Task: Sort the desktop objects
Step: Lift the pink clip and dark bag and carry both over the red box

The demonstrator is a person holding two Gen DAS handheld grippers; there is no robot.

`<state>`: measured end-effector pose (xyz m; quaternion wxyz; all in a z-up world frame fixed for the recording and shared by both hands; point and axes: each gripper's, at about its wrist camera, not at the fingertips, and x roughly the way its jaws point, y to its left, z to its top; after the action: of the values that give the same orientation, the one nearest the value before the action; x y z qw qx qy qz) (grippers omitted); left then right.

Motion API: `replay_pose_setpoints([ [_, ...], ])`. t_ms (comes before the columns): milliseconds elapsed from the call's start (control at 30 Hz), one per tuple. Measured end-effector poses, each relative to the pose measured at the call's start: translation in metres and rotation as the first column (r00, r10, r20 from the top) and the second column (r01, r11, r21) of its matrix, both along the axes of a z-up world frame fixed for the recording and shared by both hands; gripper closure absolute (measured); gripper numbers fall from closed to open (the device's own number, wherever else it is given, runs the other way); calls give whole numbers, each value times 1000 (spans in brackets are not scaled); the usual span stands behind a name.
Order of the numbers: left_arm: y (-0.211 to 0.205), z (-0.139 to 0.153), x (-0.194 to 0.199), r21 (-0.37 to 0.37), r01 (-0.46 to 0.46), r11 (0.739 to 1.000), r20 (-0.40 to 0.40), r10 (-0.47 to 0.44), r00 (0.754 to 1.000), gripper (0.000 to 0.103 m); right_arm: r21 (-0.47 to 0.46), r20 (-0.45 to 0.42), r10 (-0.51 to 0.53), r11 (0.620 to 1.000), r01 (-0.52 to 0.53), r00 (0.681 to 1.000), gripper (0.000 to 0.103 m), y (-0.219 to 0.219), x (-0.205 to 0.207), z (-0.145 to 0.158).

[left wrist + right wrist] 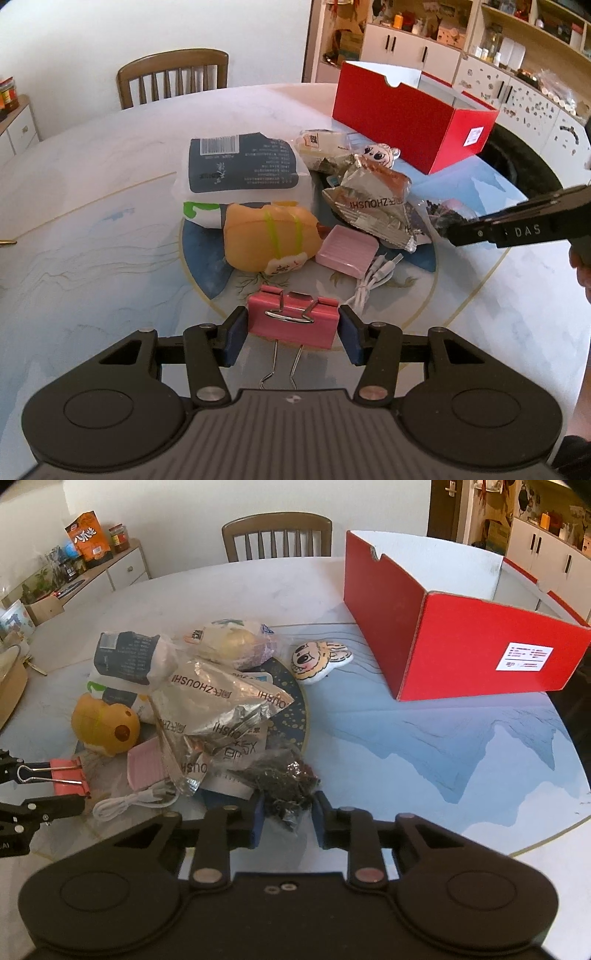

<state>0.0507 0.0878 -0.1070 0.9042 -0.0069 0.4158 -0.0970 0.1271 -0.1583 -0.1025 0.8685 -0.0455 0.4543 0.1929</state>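
Left hand-held gripper (pixel 291 334) is clamped on the pink clip (pixel 291 325), low over the surface (pixel 92 258) near the pile. Right hand-held gripper (pixel 288 814) is clamped on the dark bag (pixel 284 779). Risks: thin film slips out on lifting; clip twists free; either drags the cable (pixel 125 805). Red box (pixel 461 638) is well apart.

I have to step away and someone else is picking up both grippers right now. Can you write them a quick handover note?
Left gripper: pads on either side of the pink binder clip, which sits on the table; grip looks closed or nearly so.
Right gripper: shut on the clear bag of dark bits.
Red box: open; what shows of its inside looks empty.
Still in the pile: orange plush, pink pad, white cable, silver wrappers.
Left: nearly all the sorting.
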Motion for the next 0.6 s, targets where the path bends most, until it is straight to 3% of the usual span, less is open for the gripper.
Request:
replay_pose_setpoints([
  [600, -25, 56, -17, -47, -32, 998, 48, 34, 998, 52, 81, 6, -44, 996, 44, 999, 78, -39, -38, 53],
])
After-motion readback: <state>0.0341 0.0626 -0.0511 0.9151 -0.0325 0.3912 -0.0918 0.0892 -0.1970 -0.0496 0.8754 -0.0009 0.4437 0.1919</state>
